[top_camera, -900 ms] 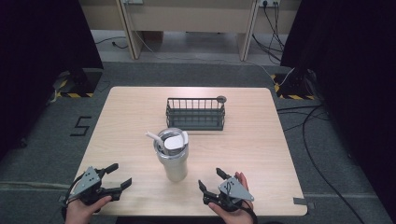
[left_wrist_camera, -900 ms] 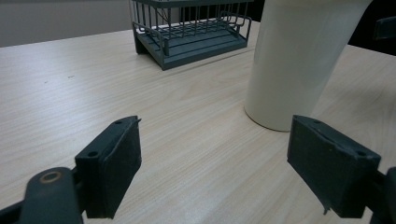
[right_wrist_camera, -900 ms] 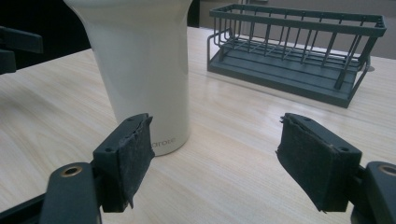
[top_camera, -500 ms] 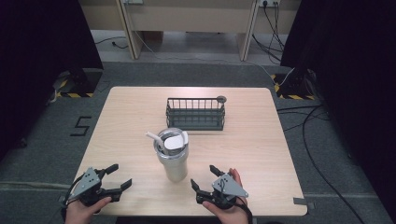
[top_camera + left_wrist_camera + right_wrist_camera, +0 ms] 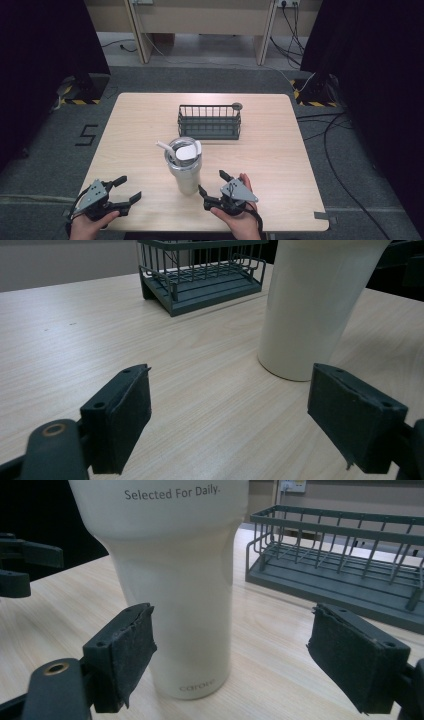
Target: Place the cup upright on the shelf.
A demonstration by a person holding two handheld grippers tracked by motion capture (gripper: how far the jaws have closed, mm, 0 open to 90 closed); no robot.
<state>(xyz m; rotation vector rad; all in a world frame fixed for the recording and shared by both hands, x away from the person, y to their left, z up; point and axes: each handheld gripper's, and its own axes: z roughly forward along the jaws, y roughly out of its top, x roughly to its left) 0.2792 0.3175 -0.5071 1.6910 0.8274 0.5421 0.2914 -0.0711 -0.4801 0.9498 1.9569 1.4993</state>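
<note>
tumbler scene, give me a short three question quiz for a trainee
1. True or false: the right gripper is clamped on the tumbler.
2. Which thing stands farther from the person: A the wire basket, B the tumbler?
3. Fill in: the jaws of the left gripper stand ____ over the bare table.

Key
1. False: its jaws are open, with the tumbler just ahead of them, untouched.
2. A
3. open
</note>
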